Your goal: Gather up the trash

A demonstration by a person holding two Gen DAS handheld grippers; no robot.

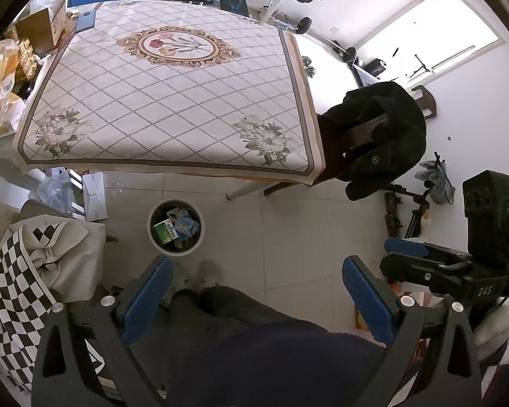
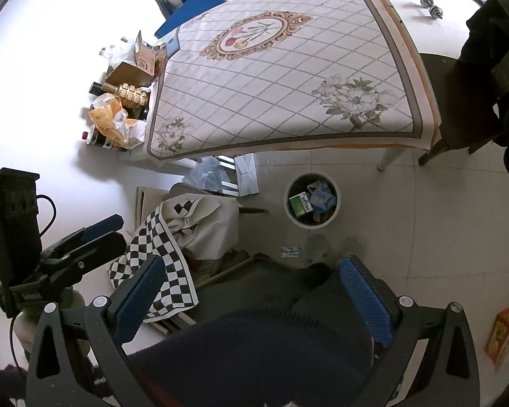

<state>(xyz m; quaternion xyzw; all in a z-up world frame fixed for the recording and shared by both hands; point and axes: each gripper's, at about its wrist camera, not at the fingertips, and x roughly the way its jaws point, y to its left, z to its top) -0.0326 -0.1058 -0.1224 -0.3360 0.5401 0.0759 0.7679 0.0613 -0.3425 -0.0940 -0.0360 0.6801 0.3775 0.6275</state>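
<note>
Tools: left tool (image 1: 256, 296) and right tool (image 2: 249, 293) gape, empty.
Wrapper (image 2: 290, 251): floor, 7 o'clock of bin (image 2: 312, 200); light, flimsy; pinch an edge.

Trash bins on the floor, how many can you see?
1. A round white trash bin stands on the tiled floor by the table's near edge, already holding a green box and blue packets. Others could be hidden under the table.

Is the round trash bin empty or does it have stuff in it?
It has stuff: the trash bin holds a green box and blue wrappers.
</note>
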